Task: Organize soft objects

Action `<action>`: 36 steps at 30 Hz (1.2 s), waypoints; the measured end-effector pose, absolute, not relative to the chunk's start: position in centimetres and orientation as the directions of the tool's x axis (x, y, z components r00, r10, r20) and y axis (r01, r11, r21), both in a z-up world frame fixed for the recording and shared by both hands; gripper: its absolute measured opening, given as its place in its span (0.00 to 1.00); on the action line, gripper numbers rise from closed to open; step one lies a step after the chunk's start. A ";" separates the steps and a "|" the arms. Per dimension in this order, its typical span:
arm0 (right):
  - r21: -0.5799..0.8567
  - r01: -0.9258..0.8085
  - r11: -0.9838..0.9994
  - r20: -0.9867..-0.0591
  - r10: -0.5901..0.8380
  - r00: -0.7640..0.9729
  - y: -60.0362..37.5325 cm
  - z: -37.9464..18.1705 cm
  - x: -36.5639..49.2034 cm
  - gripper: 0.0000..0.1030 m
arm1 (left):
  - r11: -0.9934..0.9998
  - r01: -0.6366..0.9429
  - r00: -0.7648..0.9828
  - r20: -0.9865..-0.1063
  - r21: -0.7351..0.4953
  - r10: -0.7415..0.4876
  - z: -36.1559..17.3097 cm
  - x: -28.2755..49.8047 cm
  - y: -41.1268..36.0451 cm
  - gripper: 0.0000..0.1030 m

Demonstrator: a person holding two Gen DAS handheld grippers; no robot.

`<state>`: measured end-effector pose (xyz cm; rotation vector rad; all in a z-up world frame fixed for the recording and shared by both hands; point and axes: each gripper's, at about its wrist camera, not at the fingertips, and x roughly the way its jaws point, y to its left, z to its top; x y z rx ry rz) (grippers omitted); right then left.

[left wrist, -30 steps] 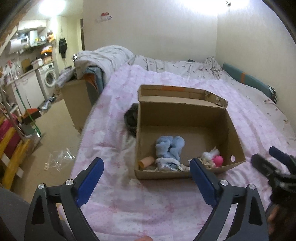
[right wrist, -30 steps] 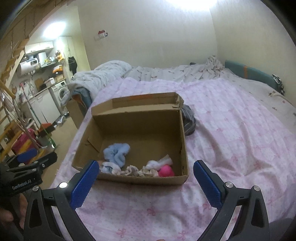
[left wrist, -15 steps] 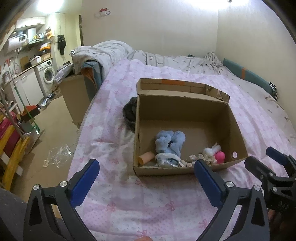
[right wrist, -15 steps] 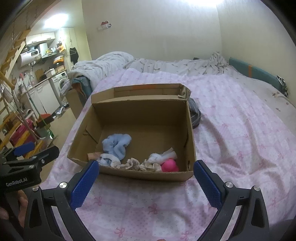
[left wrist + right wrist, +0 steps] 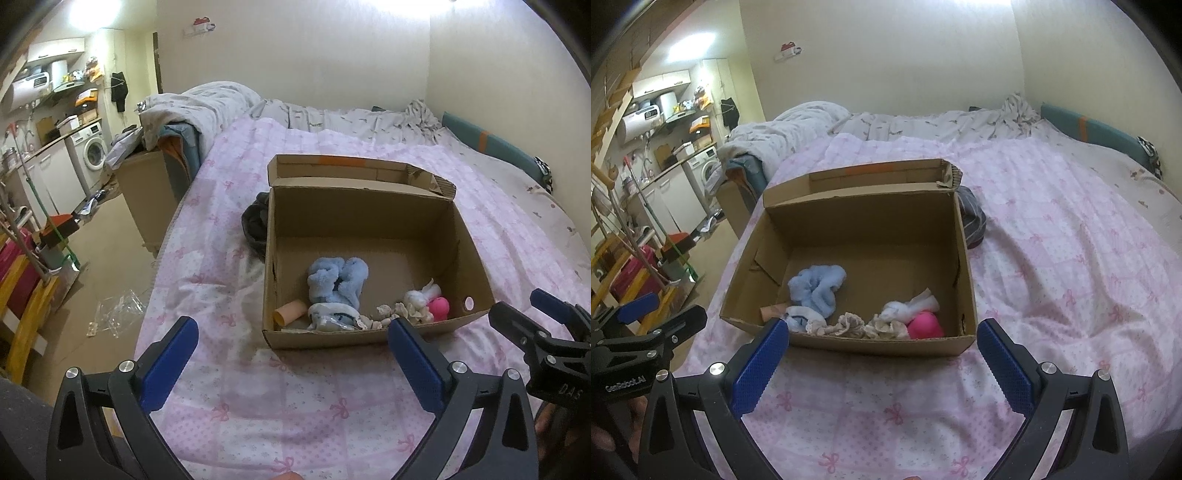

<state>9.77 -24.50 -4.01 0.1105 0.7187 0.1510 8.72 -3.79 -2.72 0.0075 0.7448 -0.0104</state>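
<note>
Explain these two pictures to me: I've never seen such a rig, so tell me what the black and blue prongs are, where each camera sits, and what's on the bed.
No robot here: a person holds a two-finger gripper in each hand, each with a camera looking along its fingers. One picture comes from the left gripper, the other from the right gripper. The blue parts are the finger pads. Both stand open and hold nothing. Each view also catches the other gripper at its edge. On the pink bedspread sits an open cardboard box. Inside lie a fluffy blue piece, beige cloth bits and a pink ball. A dark garment lies just beside the box.
</note>
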 end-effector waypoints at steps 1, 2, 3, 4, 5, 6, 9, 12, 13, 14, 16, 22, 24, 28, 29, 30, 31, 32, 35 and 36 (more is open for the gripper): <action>0.154 -0.099 0.983 -0.648 0.176 0.741 -24.5 -4.0 9.8 1.00 | 1.000 0.011 0.737 -0.676 0.003 -0.006 -2.7 8.7 -3.8 0.99; 0.152 -0.098 0.983 -0.648 0.174 0.741 -24.5 -4.0 9.7 1.00 | 1.000 0.011 0.737 -0.676 0.003 -0.006 -2.7 8.7 -3.8 0.99; 0.152 -0.098 0.984 -0.649 0.174 0.741 -24.5 -4.0 9.7 1.00 | 1.000 0.013 0.737 -0.676 0.002 -0.008 -2.7 8.7 -3.8 0.99; 0.152 -0.098 0.984 -0.649 0.174 0.741 -24.6 -3.9 9.8 1.00 | 1.000 0.015 0.736 -0.677 0.003 -0.009 -2.7 8.7 -3.8 0.99; 0.152 -0.098 0.983 -0.648 0.174 0.742 -24.5 -4.0 9.8 1.00 | 1.000 0.014 0.736 -0.677 0.005 -0.007 -2.8 8.7 -3.8 0.99; 0.153 -0.098 0.983 -0.647 0.174 0.742 -24.6 -3.9 9.8 1.00 | 1.000 0.015 0.737 -0.676 0.007 -0.006 -2.8 8.7 -3.8 0.99; 0.153 -0.097 0.983 -0.649 0.174 0.741 -24.6 -4.0 9.8 1.00 | 1.000 0.015 0.737 -0.676 0.003 -0.009 -2.7 8.7 -3.8 0.99; 0.152 -0.099 0.983 -0.647 0.175 0.742 -24.6 -4.0 9.8 1.00 | 1.000 0.014 0.738 -0.675 0.003 -0.008 -2.8 8.7 -3.8 0.99; 0.151 -0.099 0.984 -0.648 0.174 0.742 -24.5 -4.0 9.8 1.00 | 1.000 0.015 0.738 -0.675 0.002 -0.009 -2.7 8.7 -3.9 0.99; 0.151 -0.099 0.984 -0.647 0.174 0.742 -24.5 -4.0 9.8 1.00 | 1.000 0.014 0.738 -0.675 0.002 -0.009 -2.8 8.7 -3.9 0.99; 0.151 -0.100 0.984 -0.647 0.174 0.742 -24.5 -3.9 9.8 1.00 | 1.000 0.015 0.737 -0.676 0.002 -0.010 -2.7 8.7 -3.9 0.99; 0.148 -0.103 0.984 -0.646 0.175 0.743 -24.5 -3.9 9.8 1.00 | 1.000 0.017 0.739 -0.673 0.003 -0.011 -2.7 8.7 -3.9 0.99; 0.149 -0.102 0.984 -0.646 0.175 0.743 -24.5 -3.9 9.8 1.00 | 1.000 0.016 0.739 -0.673 0.002 -0.011 -2.7 8.7 -3.9 0.99; 0.148 -0.102 0.984 -0.646 0.174 0.743 -24.5 -3.9 9.8 1.00 | 1.000 0.016 0.740 -0.673 0.002 -0.010 -2.6 8.7 -3.9 0.99; 0.149 -0.102 0.984 -0.646 0.175 0.743 -24.5 -3.9 9.8 1.00 | 1.000 0.016 0.740 -0.672 0.002 -0.010 -2.6 8.7 -3.9 0.99; 0.149 -0.103 0.983 -0.646 0.176 0.743 -24.5 -3.9 9.8 1.00 | 1.000 0.016 0.740 -0.673 0.002 -0.010 -2.7 8.7 -3.9 0.99; 0.149 -0.103 0.983 -0.646 0.176 0.743 -24.5 -3.9 9.8 1.00 | 1.000 0.015 0.740 -0.672 0.002 -0.010 -2.7 8.7 -3.9 0.99; 0.149 -0.103 0.984 -0.645 0.175 0.744 -24.5 -3.9 9.8 1.00 | 1.000 0.016 0.739 -0.674 0.002 -0.010 -2.7 8.7 -3.9 0.99; 0.149 -0.102 0.983 -0.646 0.175 0.743 -24.5 -3.9 9.8 1.00 | 1.000 0.015 0.740 -0.673 0.003 -0.009 -2.5 8.7 -3.9 0.99; 0.149 -0.102 0.984 -0.646 0.175 0.743 -24.5 -3.9 9.8 1.00 | 1.000 0.014 0.740 -0.673 0.002 -0.009 -2.5 8.7 -3.9 0.99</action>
